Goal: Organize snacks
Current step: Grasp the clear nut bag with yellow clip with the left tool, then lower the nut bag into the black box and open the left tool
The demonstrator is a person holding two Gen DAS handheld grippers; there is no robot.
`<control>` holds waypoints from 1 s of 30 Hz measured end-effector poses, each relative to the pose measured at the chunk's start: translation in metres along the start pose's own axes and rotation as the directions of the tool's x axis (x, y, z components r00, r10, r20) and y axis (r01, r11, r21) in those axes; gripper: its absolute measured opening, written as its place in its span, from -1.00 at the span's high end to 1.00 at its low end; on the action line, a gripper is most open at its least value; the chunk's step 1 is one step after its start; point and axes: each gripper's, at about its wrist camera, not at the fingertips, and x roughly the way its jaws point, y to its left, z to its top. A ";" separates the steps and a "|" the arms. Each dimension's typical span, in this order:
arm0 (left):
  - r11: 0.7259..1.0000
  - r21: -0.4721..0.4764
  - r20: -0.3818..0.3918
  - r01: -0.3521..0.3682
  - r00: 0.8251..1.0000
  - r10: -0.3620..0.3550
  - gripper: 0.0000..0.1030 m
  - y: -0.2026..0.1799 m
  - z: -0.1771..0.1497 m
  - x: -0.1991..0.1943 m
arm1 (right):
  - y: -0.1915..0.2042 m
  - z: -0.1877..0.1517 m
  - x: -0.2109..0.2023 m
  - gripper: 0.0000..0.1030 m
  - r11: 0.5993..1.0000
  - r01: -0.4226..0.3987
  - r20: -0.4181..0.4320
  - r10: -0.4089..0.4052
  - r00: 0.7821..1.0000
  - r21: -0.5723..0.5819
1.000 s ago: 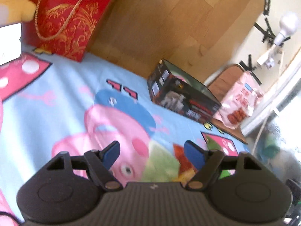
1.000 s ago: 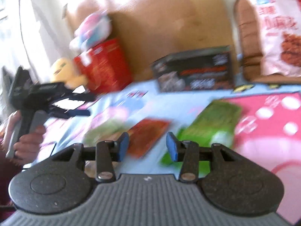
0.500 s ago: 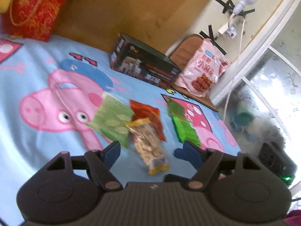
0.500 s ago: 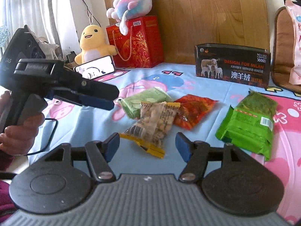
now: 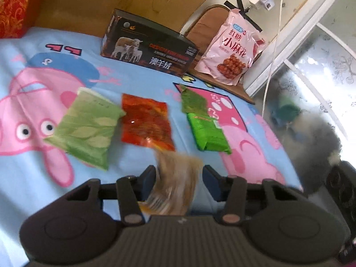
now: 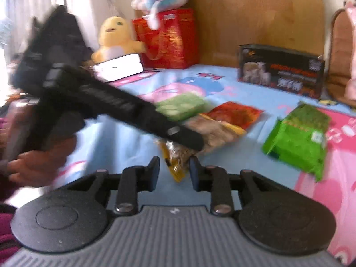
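Several snack packs lie on a cartoon blanket [image 5: 33, 178]. A clear tan snack bag [image 5: 175, 187] sits between the fingers of my open left gripper [image 5: 178, 178], blurred; contact is unclear. The bag also shows in the right wrist view [image 6: 213, 133] under the left gripper [image 6: 195, 143]. A light green pack [image 5: 86, 126], a red pack [image 5: 146, 122] and a bright green pack [image 5: 207, 129] lie beyond. My right gripper [image 6: 174, 173] is open, just short of the tan bag's yellow corner.
A black box with sheep [image 5: 149, 51] and a pink snack bag [image 5: 231, 49] on a wooden stool stand at the back. A red gift bag [image 6: 169, 37], plush toys [image 6: 115, 37] and a phone [image 6: 118, 69] are at the far left. The blanket's edge drops off at right.
My left gripper has dropped and moved forward so the tan bag now lies between its fingers. My right gripper has narrowed and moved closer to the bag's corner.
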 end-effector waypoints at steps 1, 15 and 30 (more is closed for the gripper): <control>1.000 0.001 0.009 -0.015 1.000 0.015 0.05 0.000 0.002 -0.001 | 0.001 -0.002 -0.006 0.38 0.998 -0.057 0.003 0.057 0.998 -0.004; 0.998 -0.058 0.063 0.000 0.998 0.003 -0.27 0.016 -0.013 -0.057 | -0.021 -0.005 -0.032 -0.17 0.999 0.035 0.089 -0.032 0.996 -0.028; 0.999 0.038 0.040 -0.023 0.999 0.021 0.22 -0.009 0.023 -0.028 | -0.007 0.008 0.001 0.26 0.978 0.142 0.062 -0.134 0.989 -0.150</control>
